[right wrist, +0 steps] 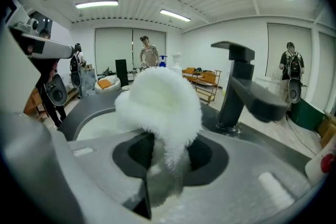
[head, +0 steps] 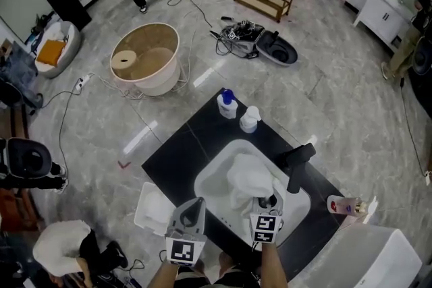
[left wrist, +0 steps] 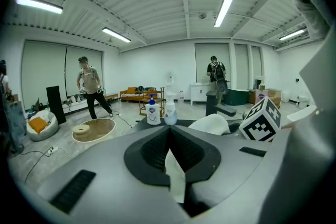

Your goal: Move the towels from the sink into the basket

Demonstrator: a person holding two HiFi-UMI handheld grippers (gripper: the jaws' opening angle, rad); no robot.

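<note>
A fluffy white towel (head: 248,179) hangs bunched over the white sink (head: 214,180) in the black counter. My right gripper (head: 267,203) is shut on it, and in the right gripper view the towel (right wrist: 164,107) bulges up out of the jaws and hides the fingertips. My left gripper (head: 194,207) is over the sink's near-left rim. Its jaws meet at the tips, pinching a thin strip of white cloth (left wrist: 174,176). The white basket (head: 151,210) stands just left of the counter, near the left gripper.
A black faucet (head: 298,166) stands right of the sink, close to the right gripper. Two soap bottles (head: 228,104) (head: 250,119) sit at the counter's far corner. A white bin (head: 368,258) is at lower right. A round tub (head: 145,59) and cables lie on the floor; people stand farther off.
</note>
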